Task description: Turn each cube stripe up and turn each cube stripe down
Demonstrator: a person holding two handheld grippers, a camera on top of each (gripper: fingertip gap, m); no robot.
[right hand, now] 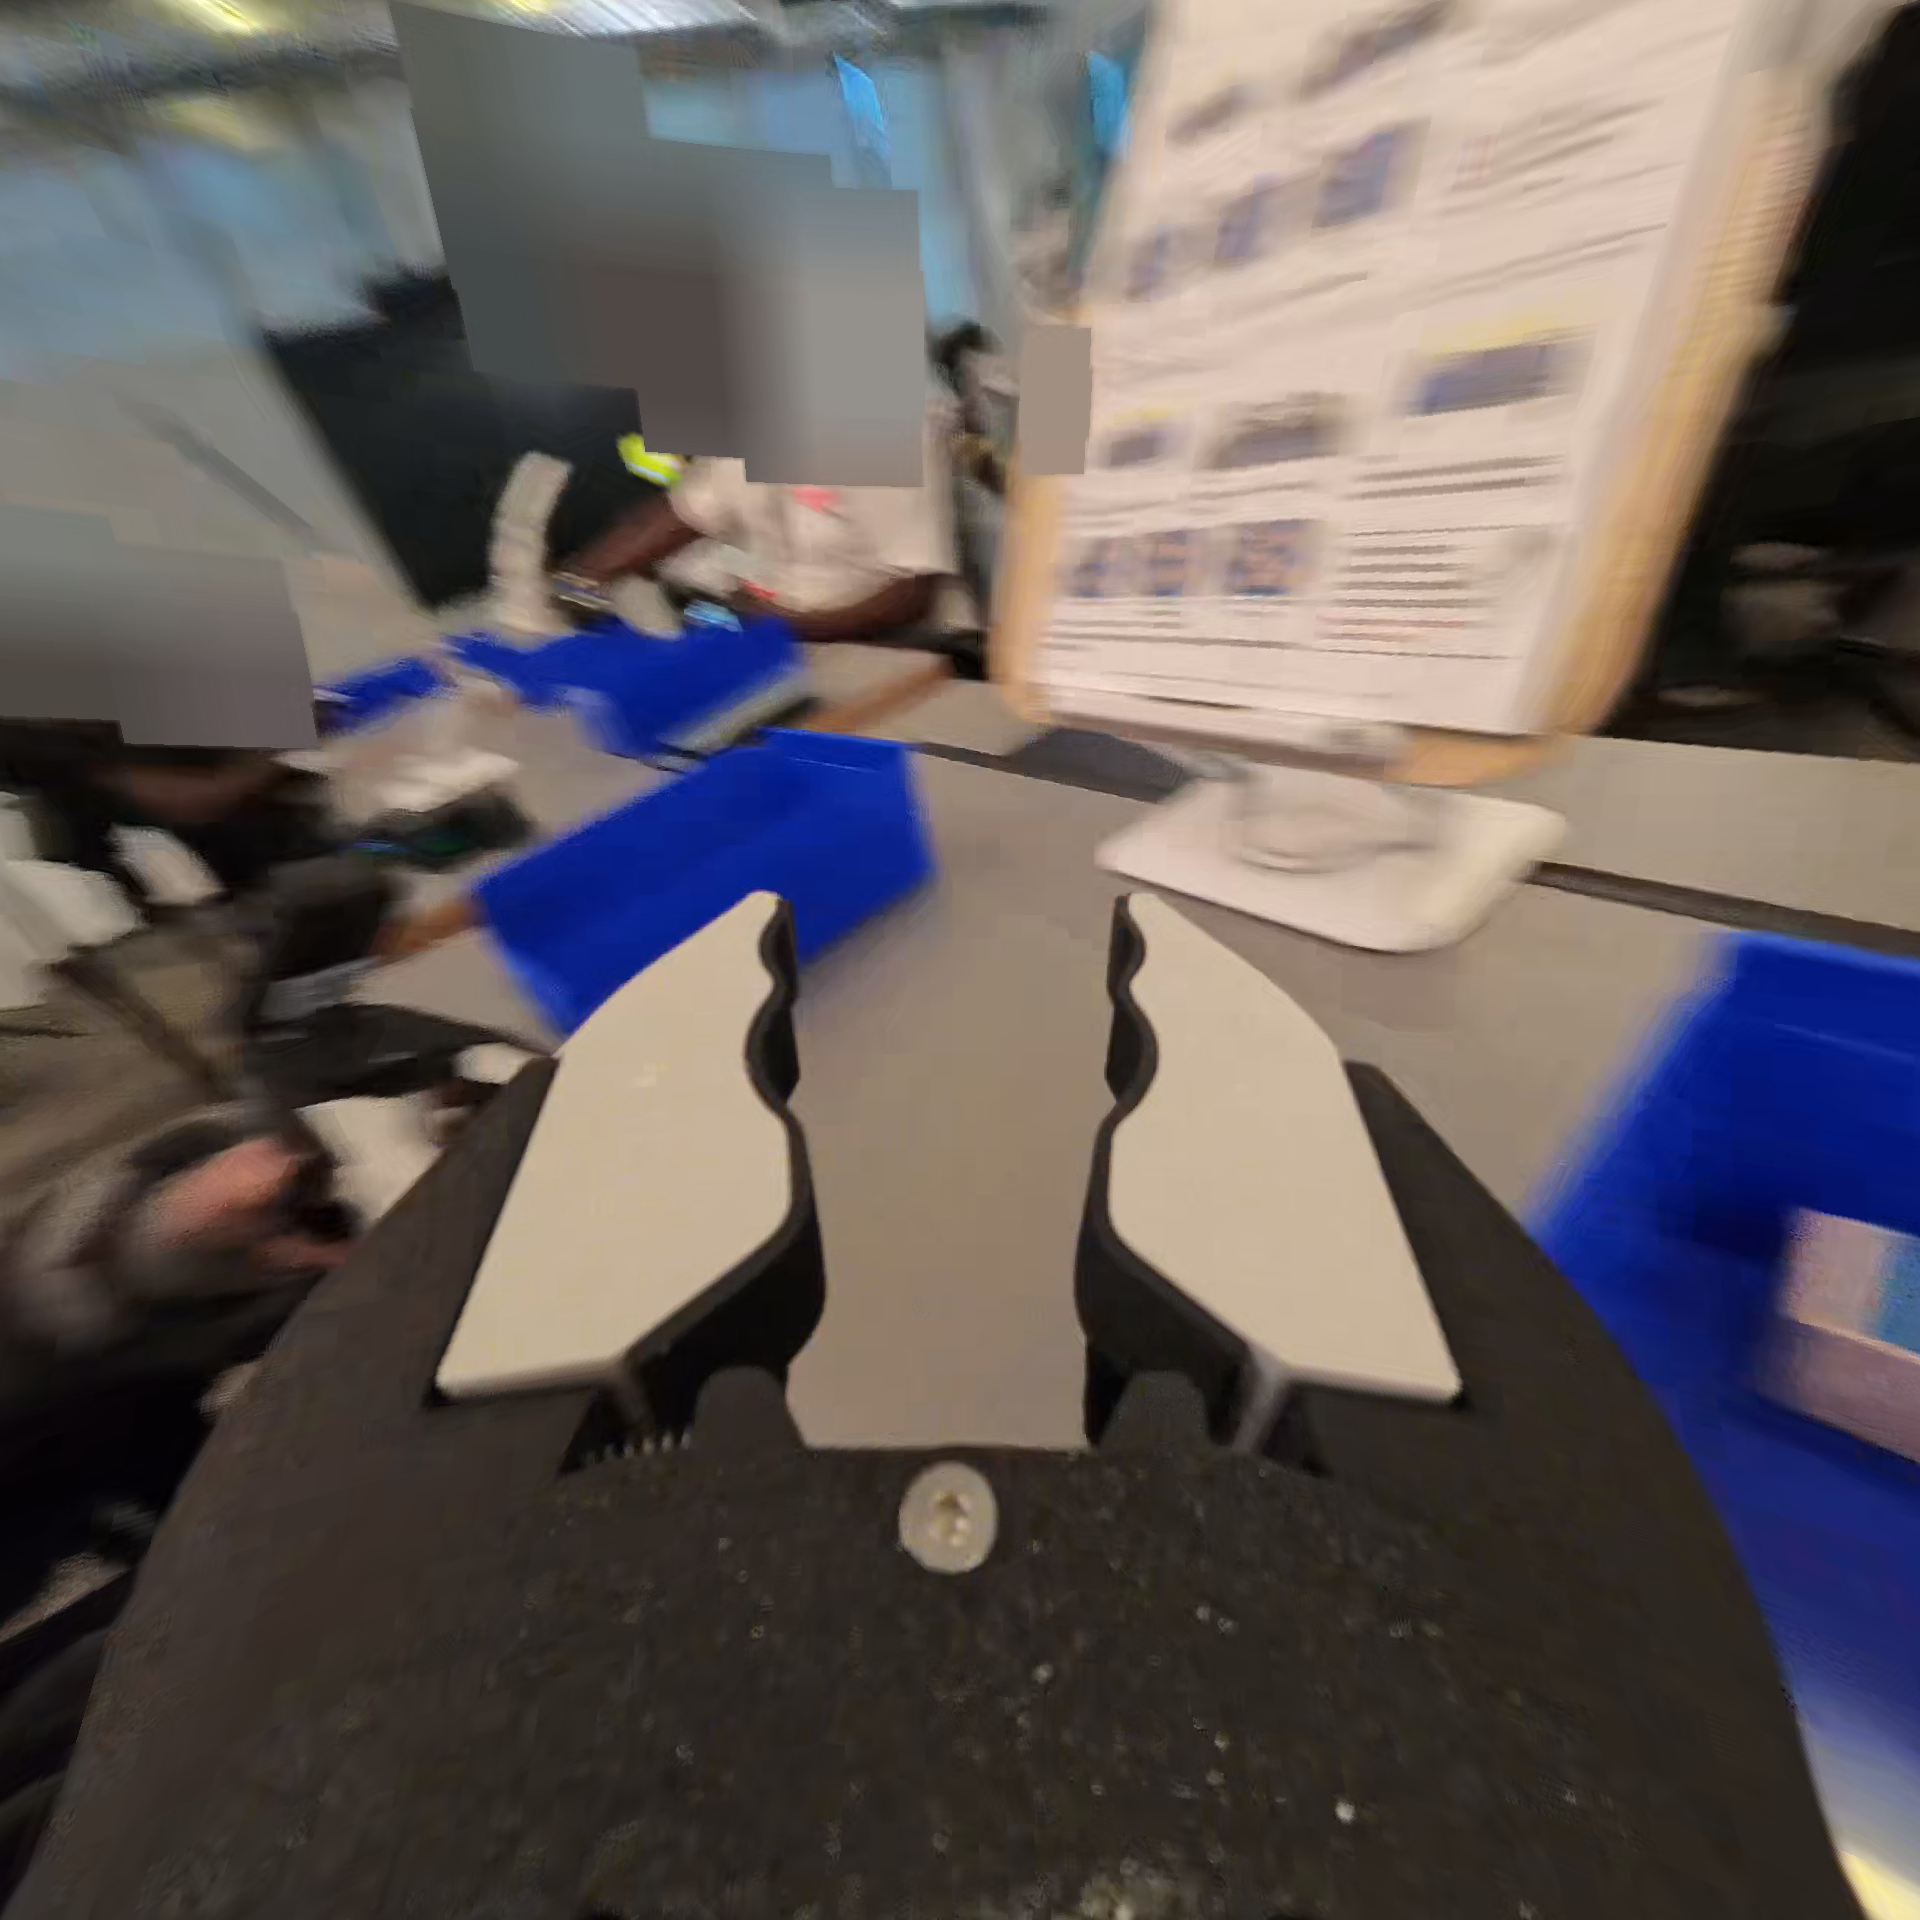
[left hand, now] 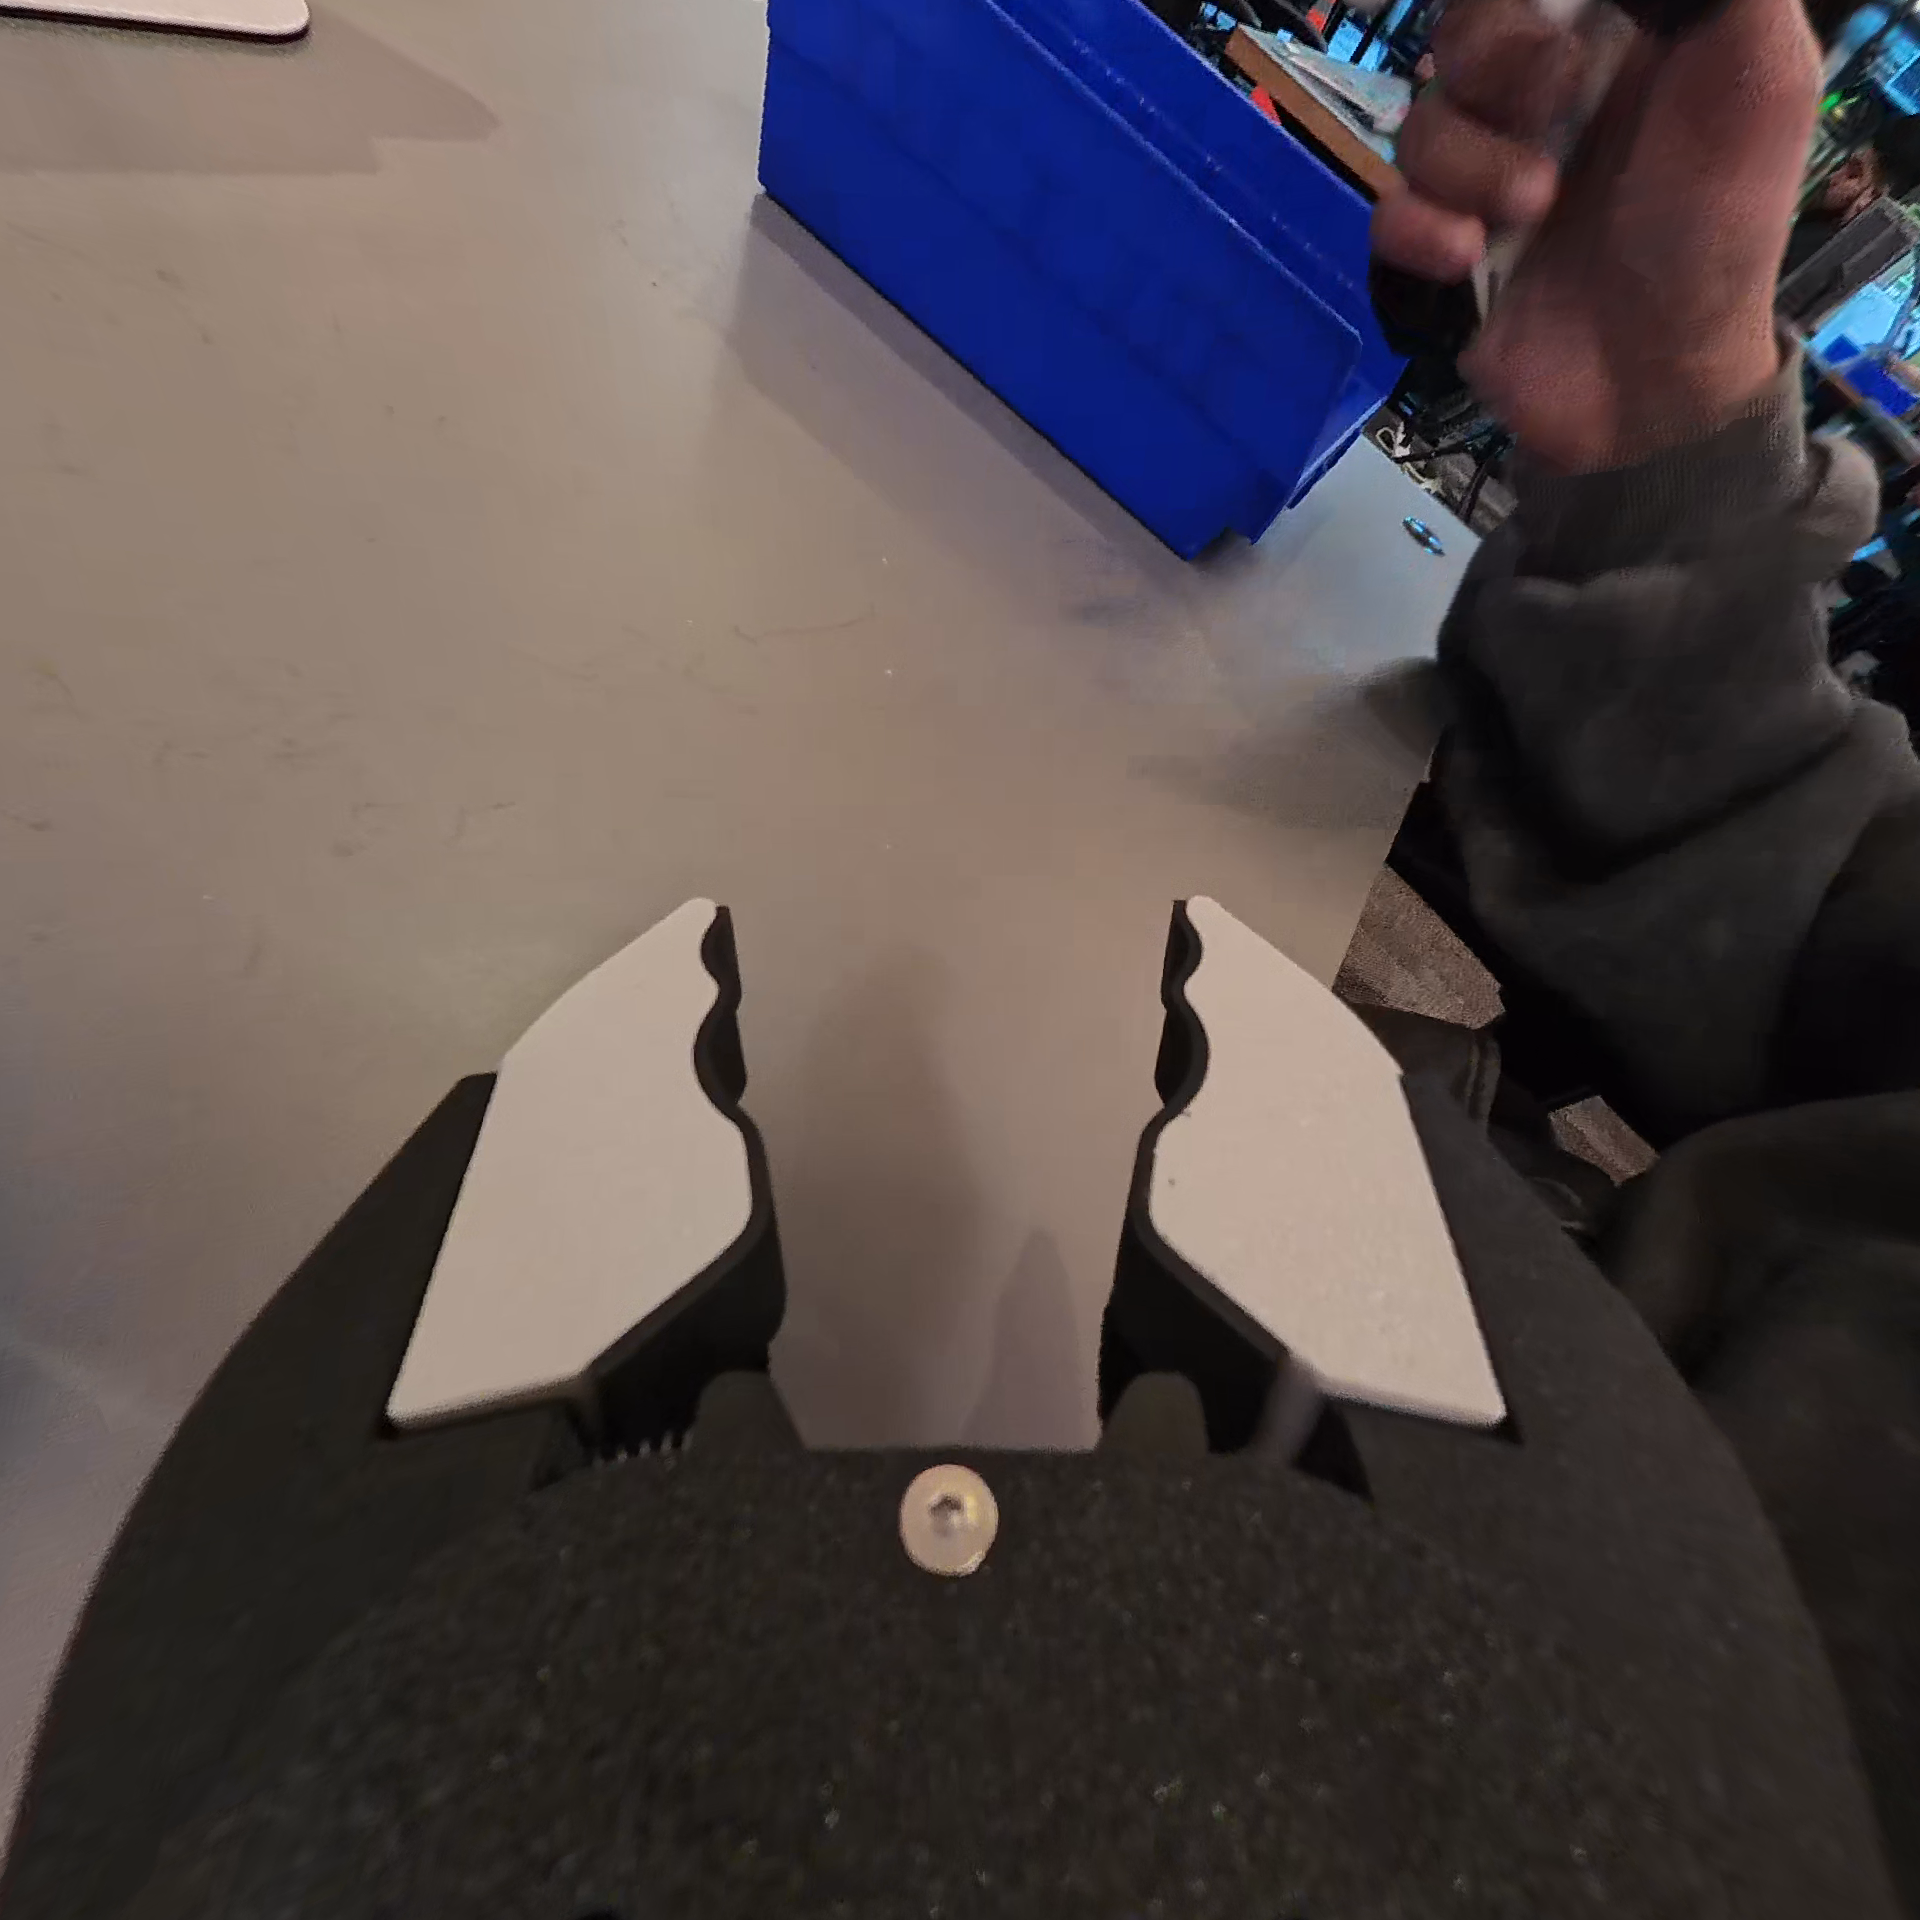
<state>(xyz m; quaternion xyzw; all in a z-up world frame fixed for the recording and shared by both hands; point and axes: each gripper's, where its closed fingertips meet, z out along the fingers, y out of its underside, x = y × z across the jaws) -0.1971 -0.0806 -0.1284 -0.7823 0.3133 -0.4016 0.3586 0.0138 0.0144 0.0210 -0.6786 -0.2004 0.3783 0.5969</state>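
Observation:
No cube shows clearly in either view. My left gripper point(left hand: 951, 914) is open and empty, low over the bare grey table point(left hand: 416, 623). My right gripper point(right hand: 951, 909) is open and empty, held above the table point(right hand: 956, 1143); its view is blurred by motion. A blue bin point(right hand: 1745, 1143) at the right edge of the right wrist view has a pale grey-and-blue object point(right hand: 1849, 1320) against it; I cannot tell what it is. A person's hand point(left hand: 1621, 229) in a dark sleeve holds a gripper handle at the upper right of the left wrist view.
A blue bin point(left hand: 1060, 260) stands on the table ahead and right of my left gripper, near the table's right edge. In the right wrist view another blue bin point(right hand: 727, 862) lies ahead left, and a poster board point(right hand: 1351, 364) on a white base point(right hand: 1351, 883) stands ahead right. People sit behind.

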